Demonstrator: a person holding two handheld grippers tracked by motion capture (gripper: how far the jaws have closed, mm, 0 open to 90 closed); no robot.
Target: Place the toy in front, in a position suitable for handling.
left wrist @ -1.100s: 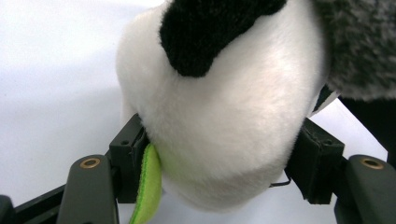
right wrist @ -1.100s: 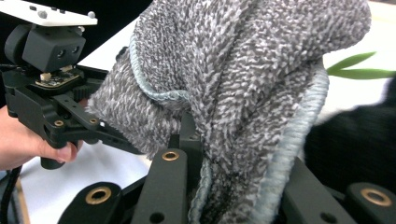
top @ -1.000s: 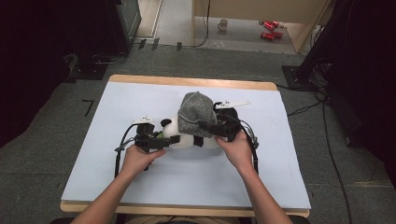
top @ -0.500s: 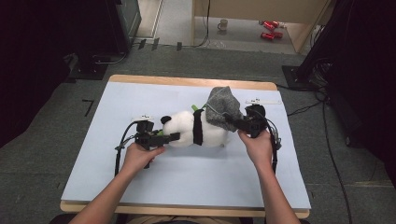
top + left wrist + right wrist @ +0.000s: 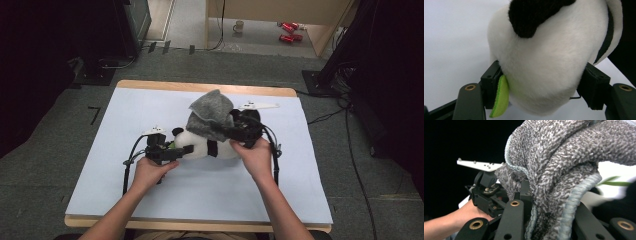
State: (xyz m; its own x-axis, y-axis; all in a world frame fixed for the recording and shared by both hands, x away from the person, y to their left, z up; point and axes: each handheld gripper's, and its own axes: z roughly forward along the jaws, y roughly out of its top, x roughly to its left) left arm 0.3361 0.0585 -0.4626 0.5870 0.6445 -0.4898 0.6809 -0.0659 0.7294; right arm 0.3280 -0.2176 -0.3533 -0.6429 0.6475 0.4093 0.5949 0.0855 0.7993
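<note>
A person is sitting at the near edge of a table (image 5: 150,210) covered by a pale blue-white sheet, working with a handheld gripper in each hand. A plush panda (image 5: 200,145) is lying on its side close to the middle of the sheet, its head pointing toward nine o'clock.

The left gripper (image 5: 172,151), sitting at about nine o'clock from the toy, is gripping the panda's head. In the left gripper view its two black jaws are standing partly open, one pressing into each side of the white plush head (image 5: 544,72). A black ear (image 5: 534,15) is showing at twelve o'clock in that view, and a small green felt tab (image 5: 500,96) is hanging beside one jaw at about seven o'clock.

The right gripper (image 5: 231,131), at about three o'clock from the toy, is pinching a grey knitted cloth (image 5: 212,112). In the right gripper view its jaws are closed almost fully on the bunched cloth (image 5: 564,170), whose pale blue stitched edge is running down between them. The cloth is rising above the panda's body and draping over its upper side, toward twelve o'clock.

A white three-cornered plate (image 5: 258,106) is sticking out from the top of the right gripper toward one o'clock. Black cables are trailing from both grippers back toward the person's forearms.
</note>
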